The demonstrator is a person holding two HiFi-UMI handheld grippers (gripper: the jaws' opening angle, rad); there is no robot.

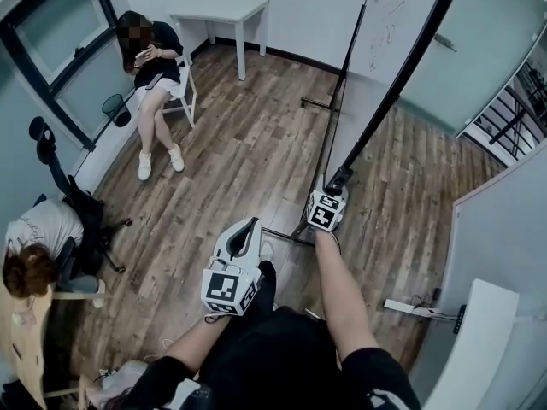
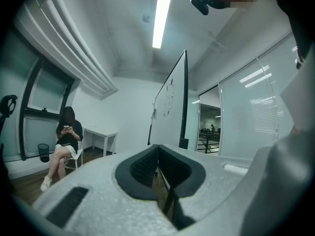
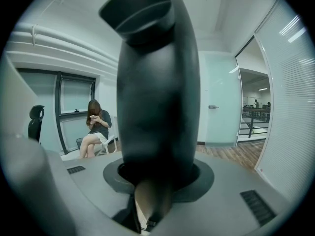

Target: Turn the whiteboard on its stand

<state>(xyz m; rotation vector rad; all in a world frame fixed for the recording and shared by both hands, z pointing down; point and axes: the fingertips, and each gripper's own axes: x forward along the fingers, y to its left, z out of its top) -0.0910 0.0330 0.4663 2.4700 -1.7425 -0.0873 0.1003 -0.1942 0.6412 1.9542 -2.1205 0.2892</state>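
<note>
The whiteboard (image 1: 386, 26) stands edge-on ahead of me, its black frame (image 1: 402, 75) running down to my right gripper (image 1: 338, 181). That gripper is shut on the frame's lower end. In the right gripper view the black frame (image 3: 157, 92) fills the middle, pressed between the jaws of the right gripper (image 3: 157, 177). The stand's black floor bars (image 1: 287, 236) lie below. My left gripper (image 1: 251, 225) hangs free to the left of the stand, shut, with nothing between its jaws. The left gripper view looks past the left gripper (image 2: 157, 149) at the whiteboard (image 2: 170, 107) a little way off.
A person sits on a white chair (image 1: 158, 67) at the back left, near a white table (image 1: 218, 14). Another person (image 1: 34, 254) and a black office chair (image 1: 64, 186) are at the left. A power strip (image 1: 414, 309) lies on the floor at the right, beside a white panel (image 1: 479, 340).
</note>
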